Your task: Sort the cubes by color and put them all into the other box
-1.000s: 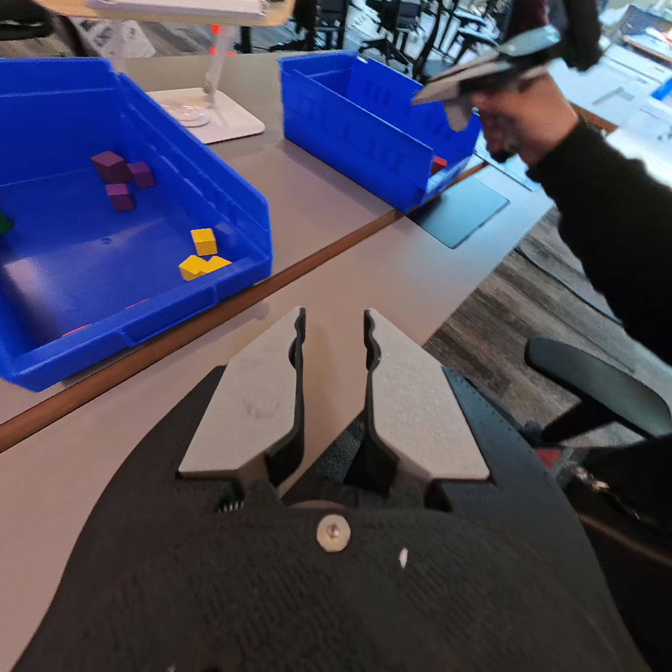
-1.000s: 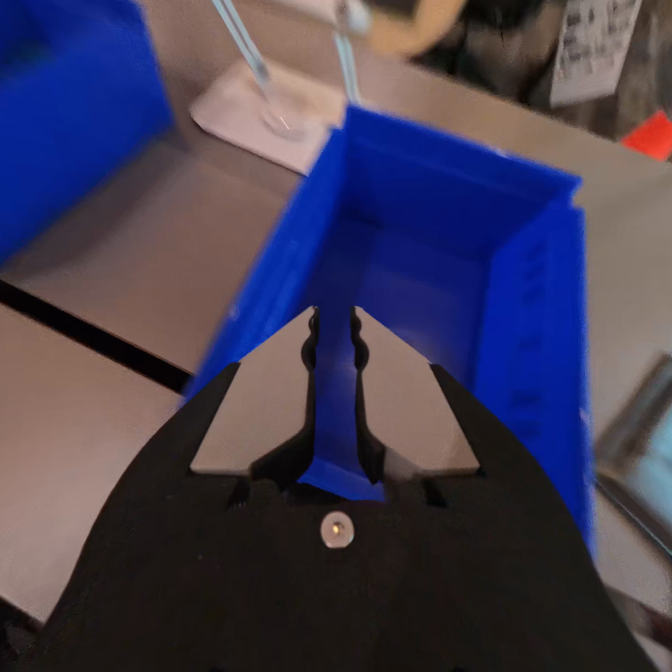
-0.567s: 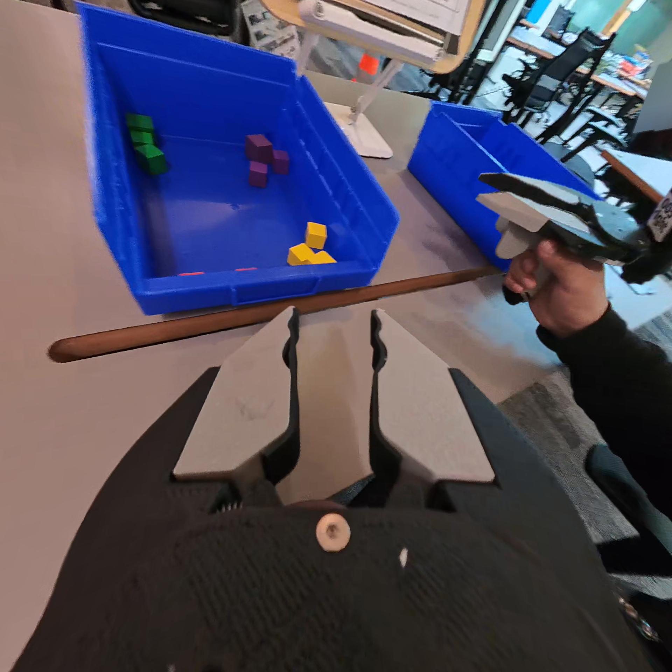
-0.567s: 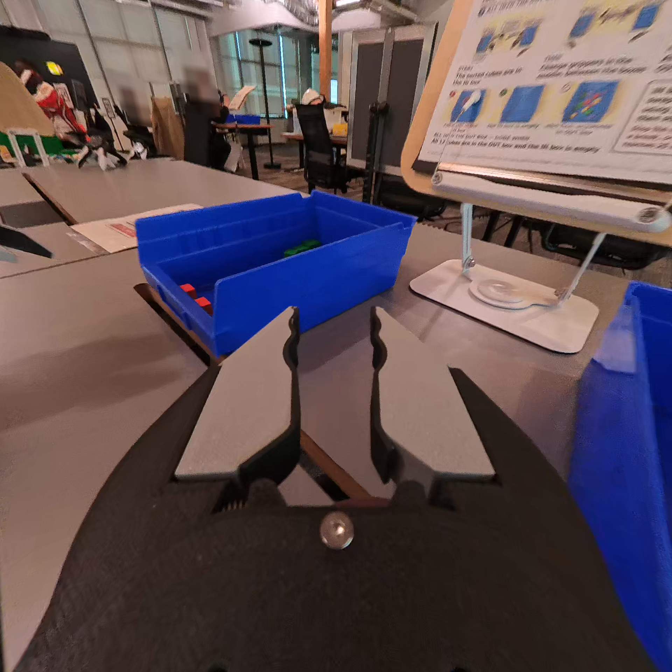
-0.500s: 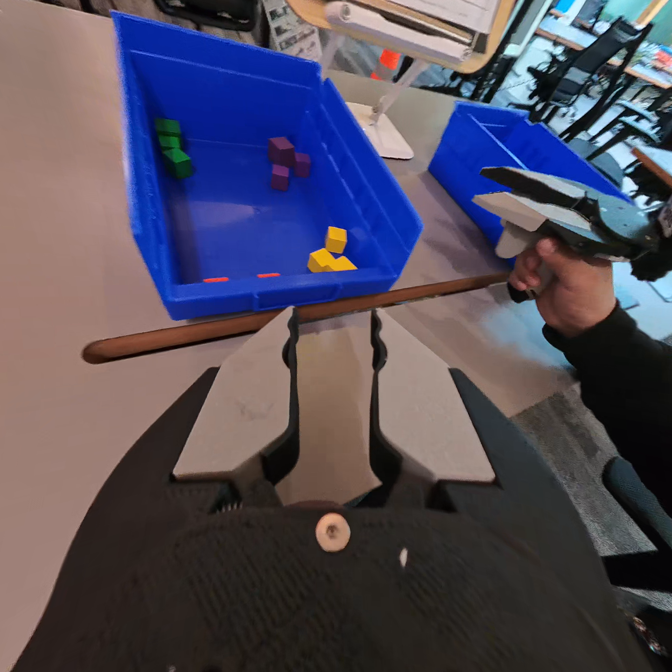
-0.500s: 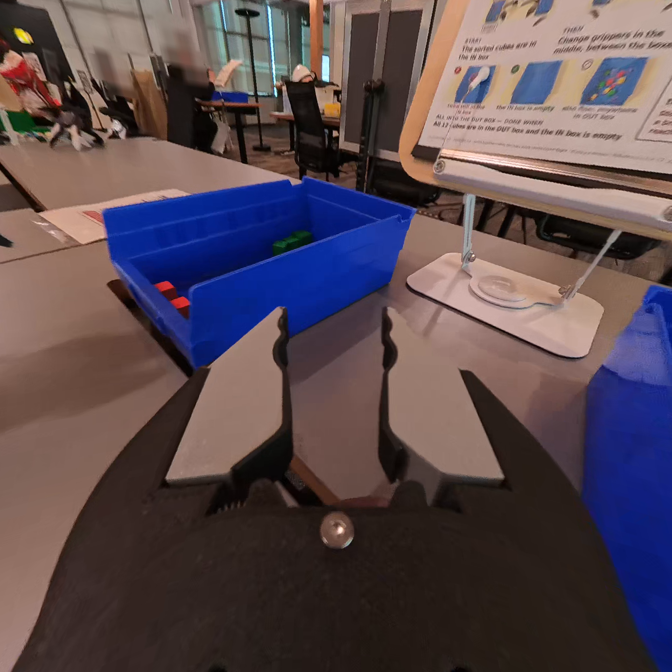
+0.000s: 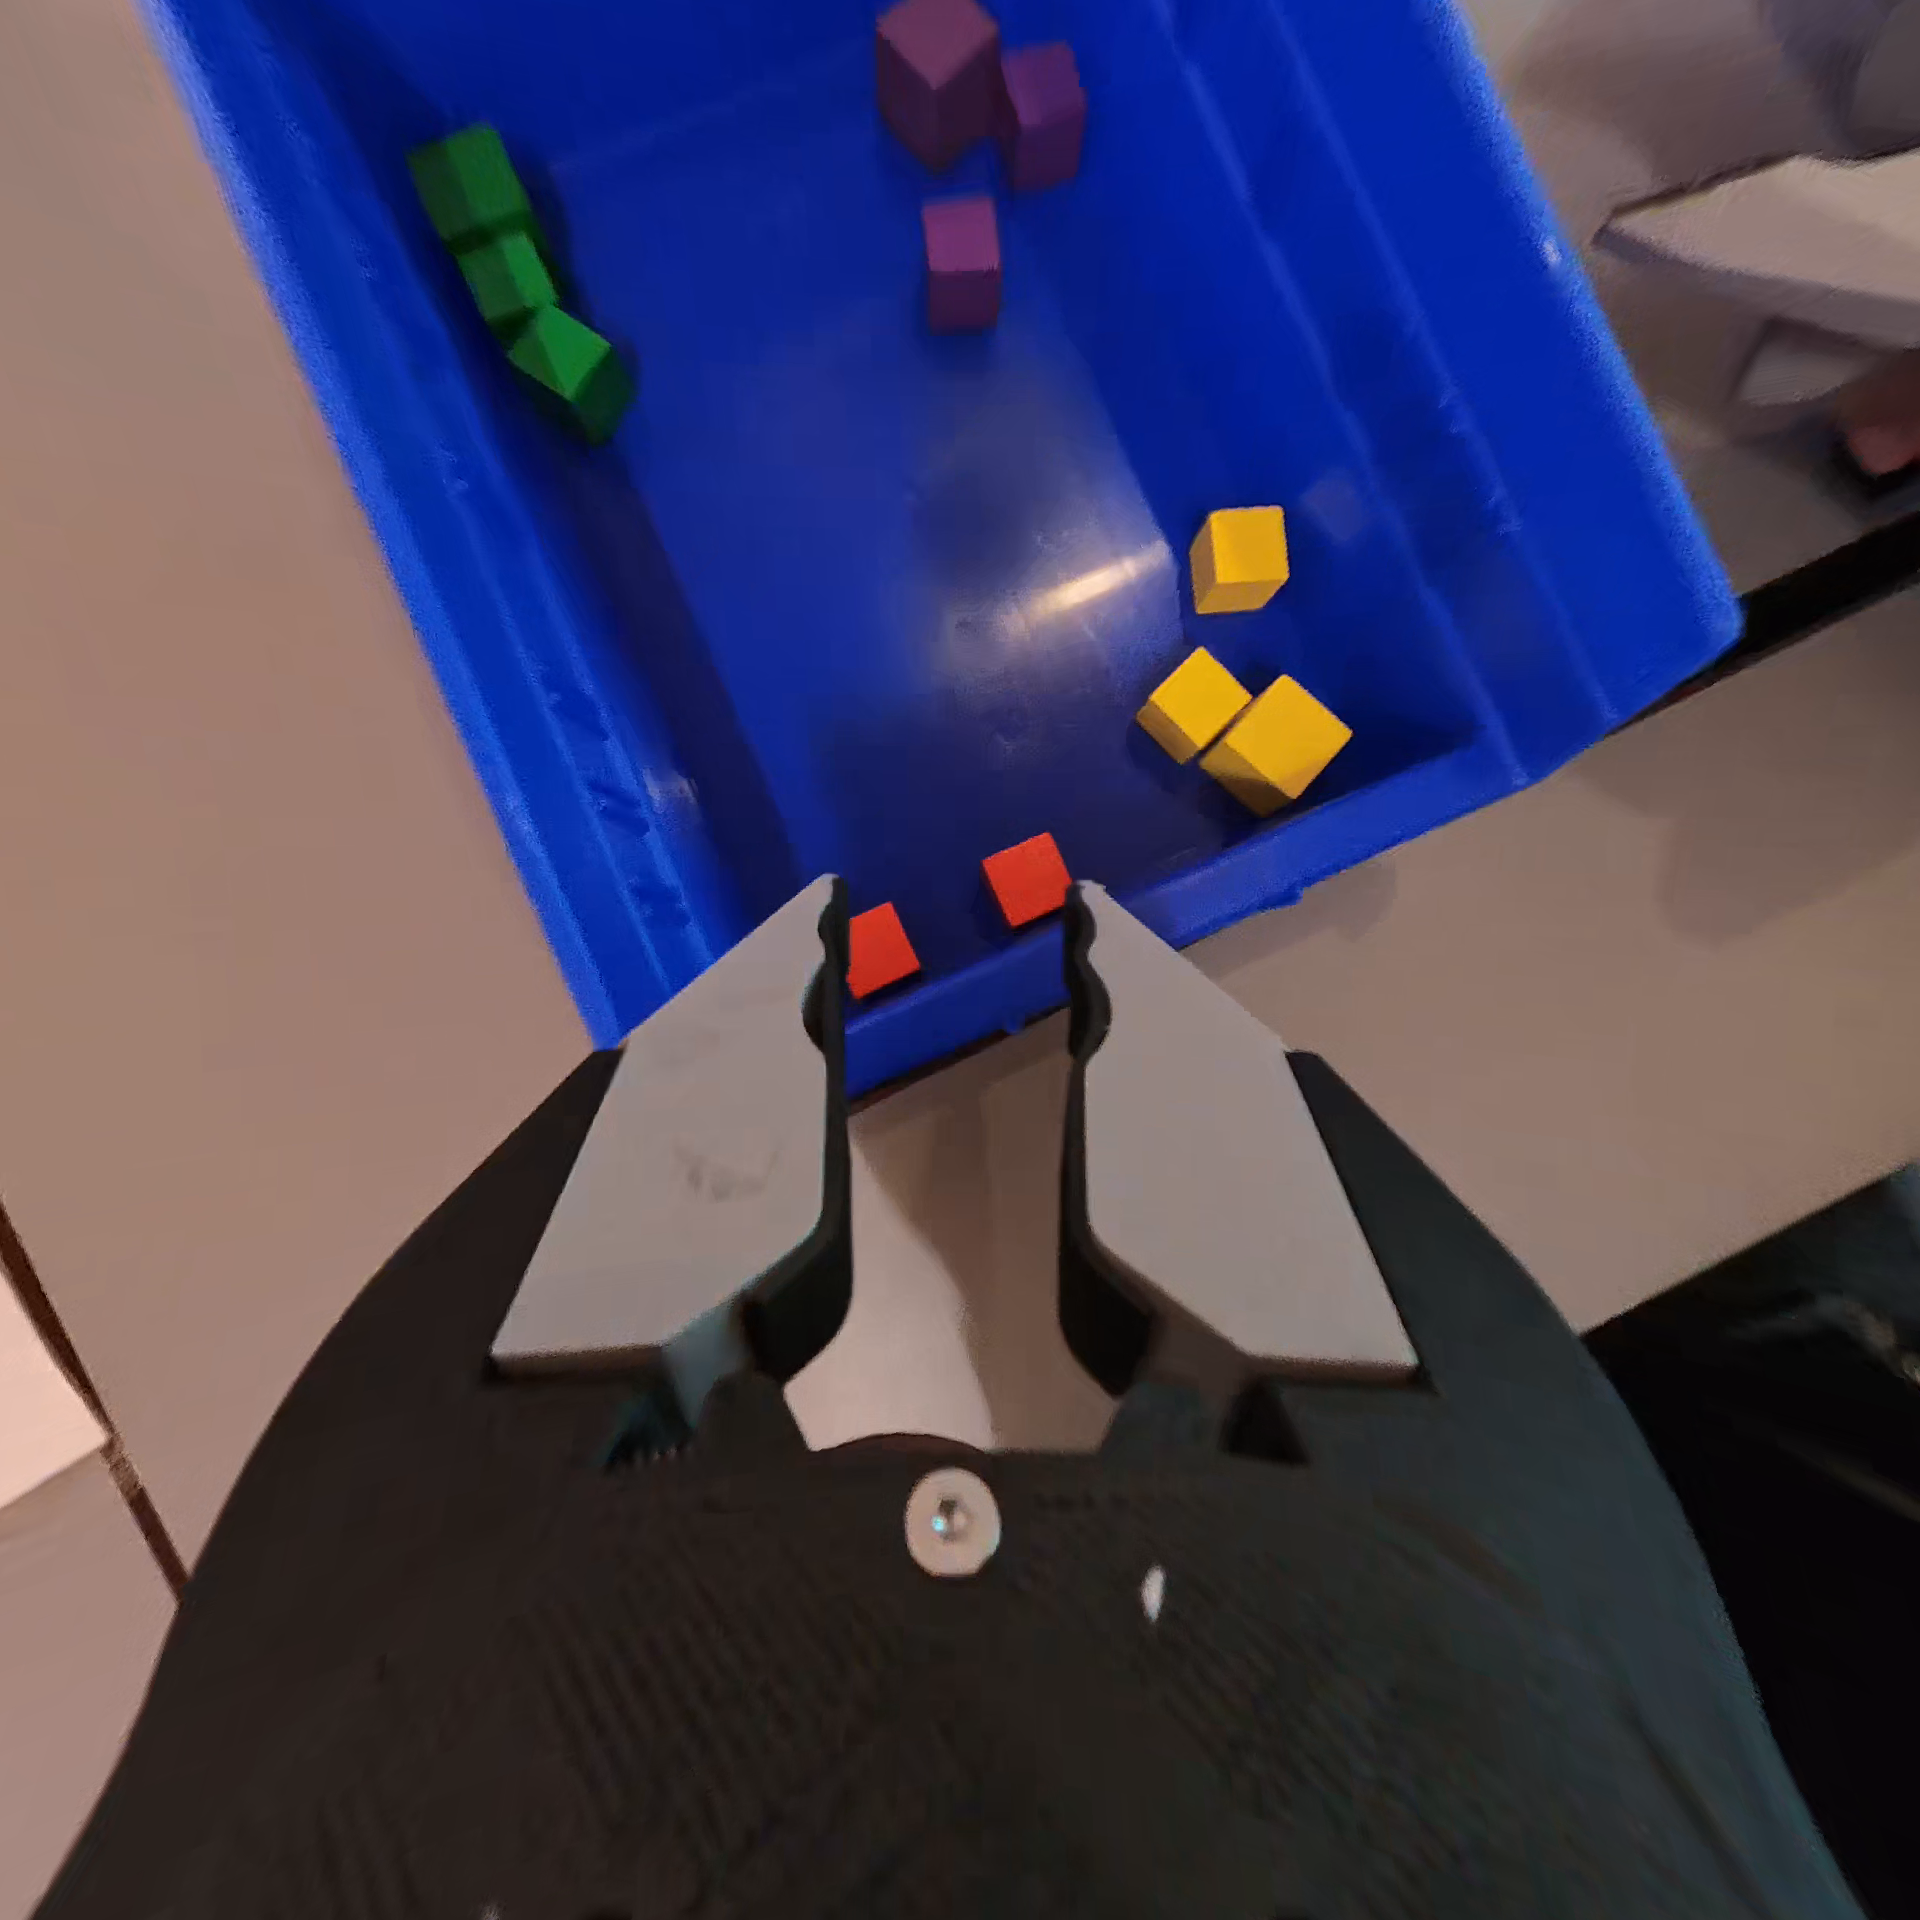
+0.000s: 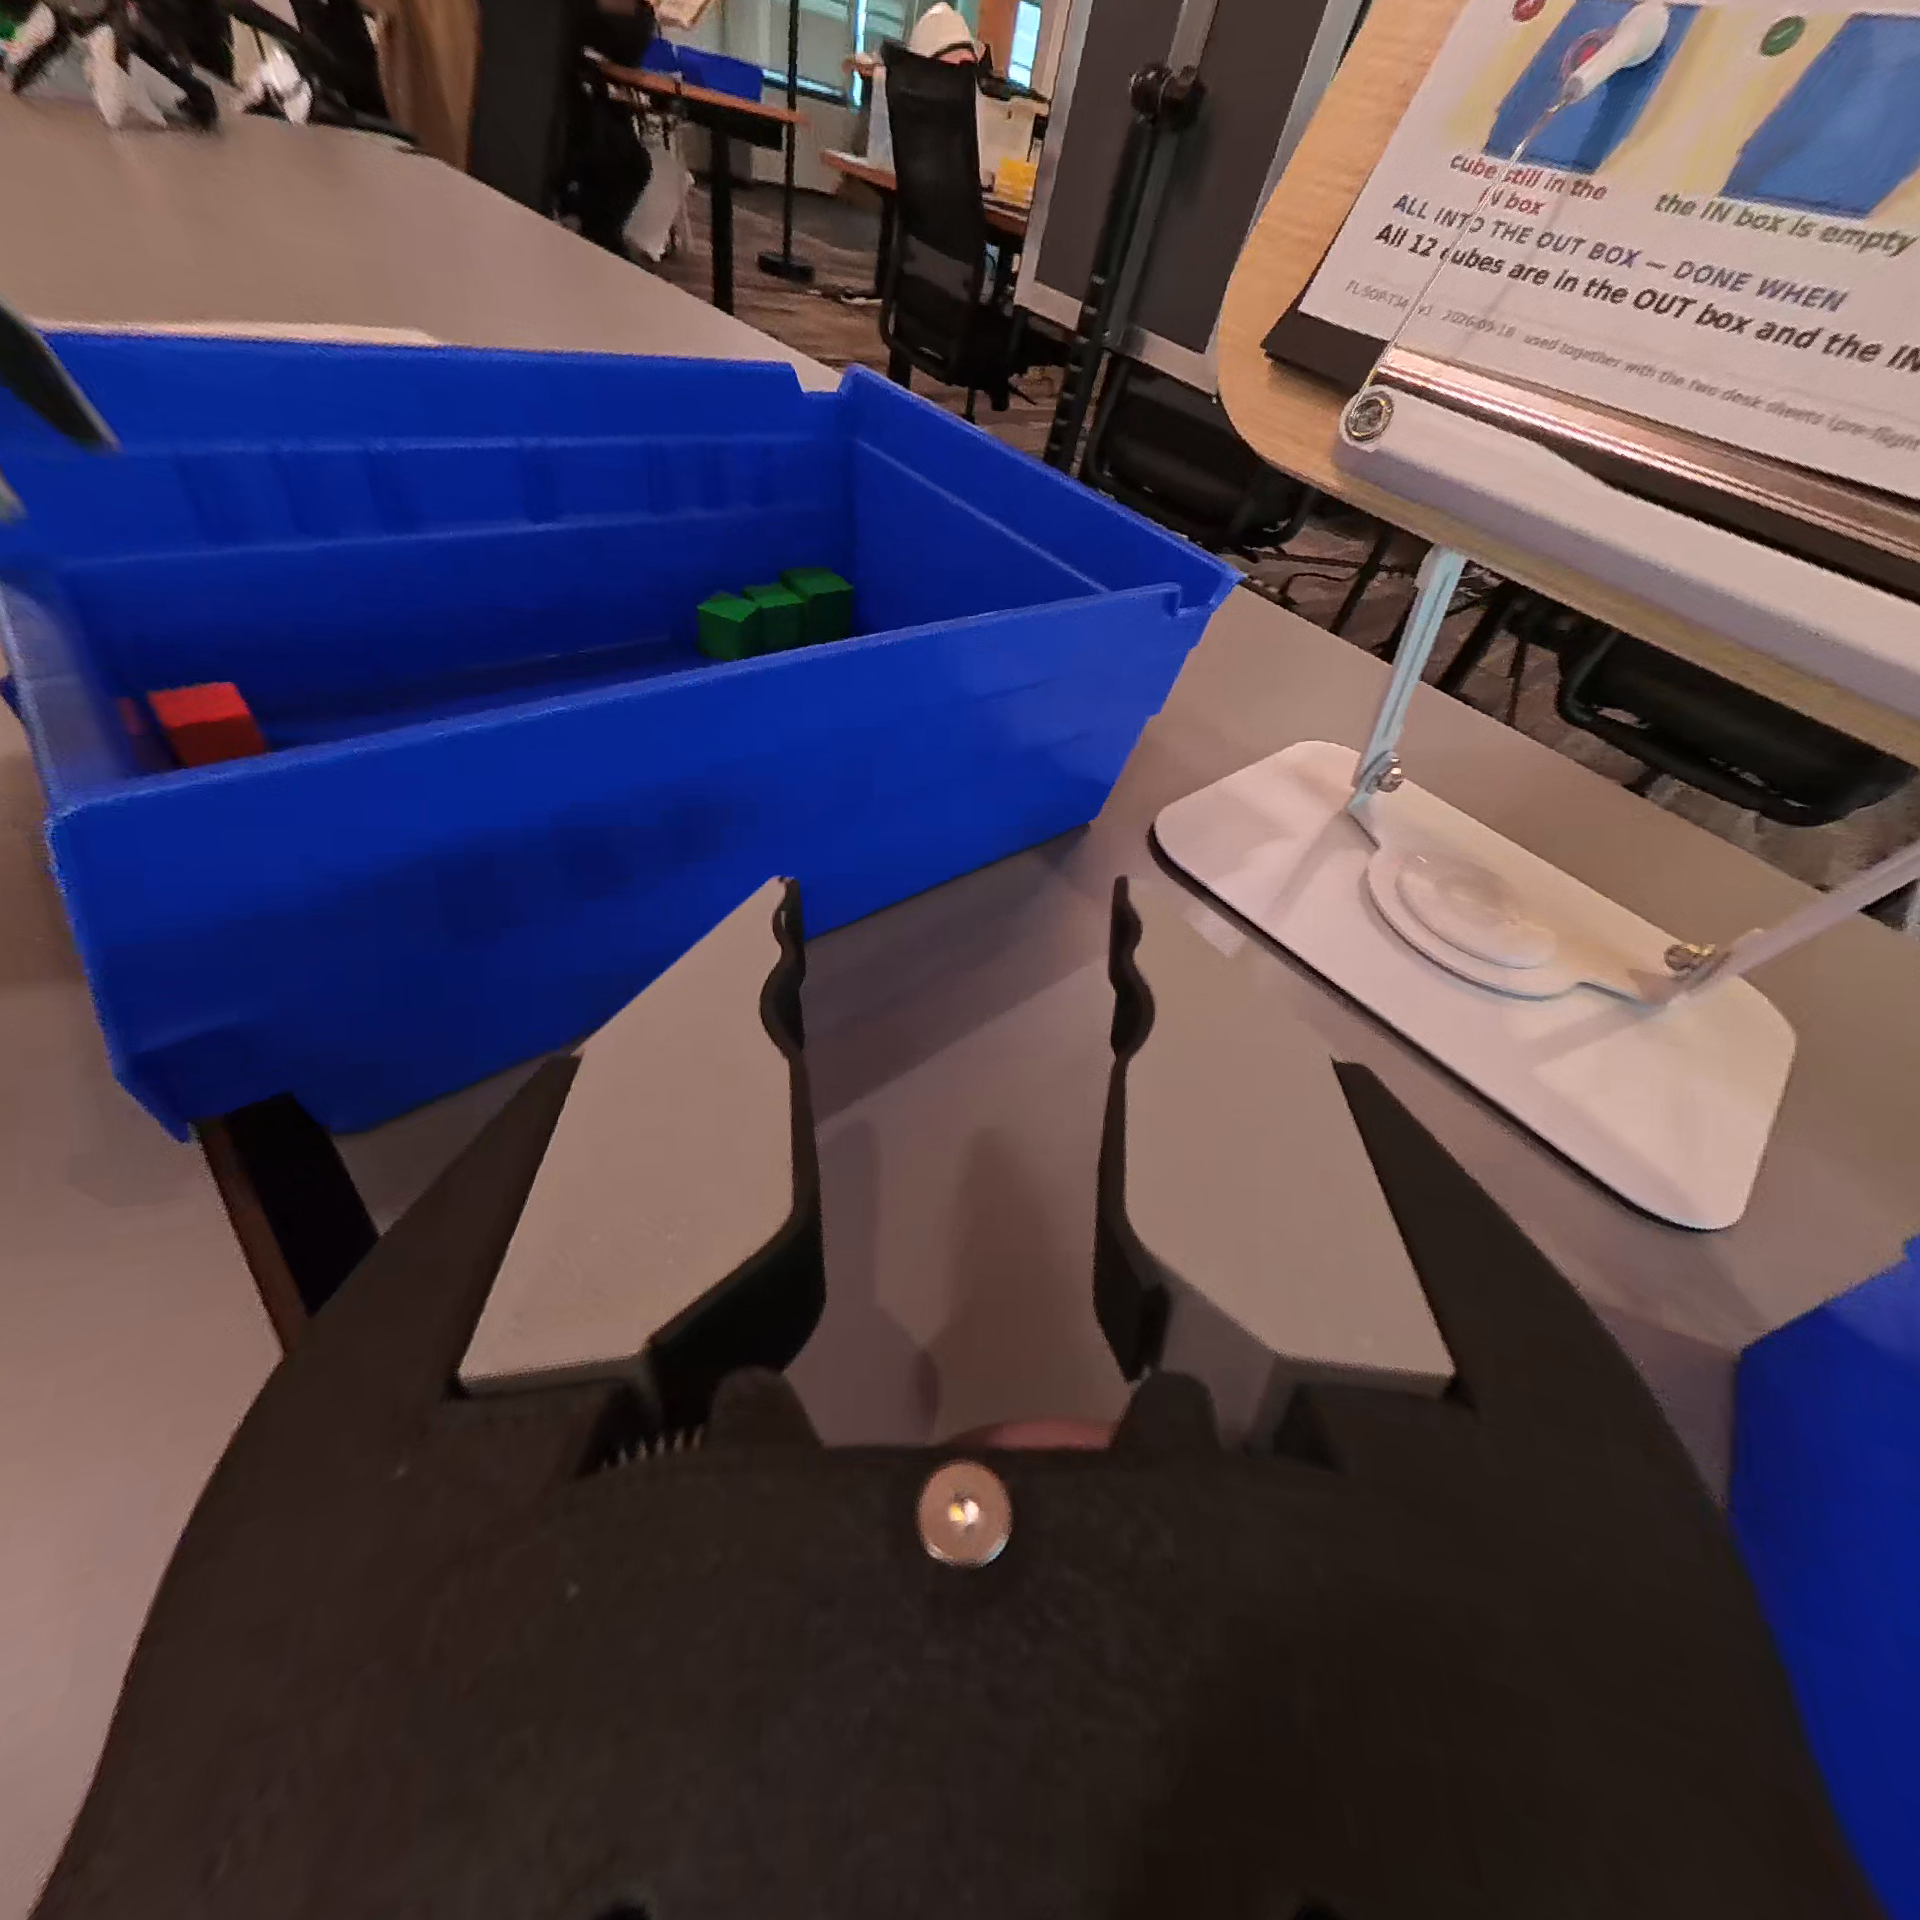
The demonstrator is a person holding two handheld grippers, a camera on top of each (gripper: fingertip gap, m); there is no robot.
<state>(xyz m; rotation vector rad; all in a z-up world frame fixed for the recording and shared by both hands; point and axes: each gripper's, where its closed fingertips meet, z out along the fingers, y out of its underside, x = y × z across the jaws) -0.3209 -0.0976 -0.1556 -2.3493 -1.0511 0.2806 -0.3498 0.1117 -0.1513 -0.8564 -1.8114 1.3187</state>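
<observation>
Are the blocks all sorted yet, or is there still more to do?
Nearly finished, it seems. The blue box already holds green cubes, purple cubes, yellow cubes and red cubes, each colour in its own group. The left gripper and right gripper are both open and empty. The other box barely shows, so leftovers cannot be ruled out.

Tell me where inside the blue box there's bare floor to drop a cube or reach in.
The middle of the blue box is bare, bordered by the green cubes at the left wall, purple cubes at the far end, yellow cubes on the right and red cubes at the near wall. The edges are crowded. The left gripper is open above the near wall.
</observation>
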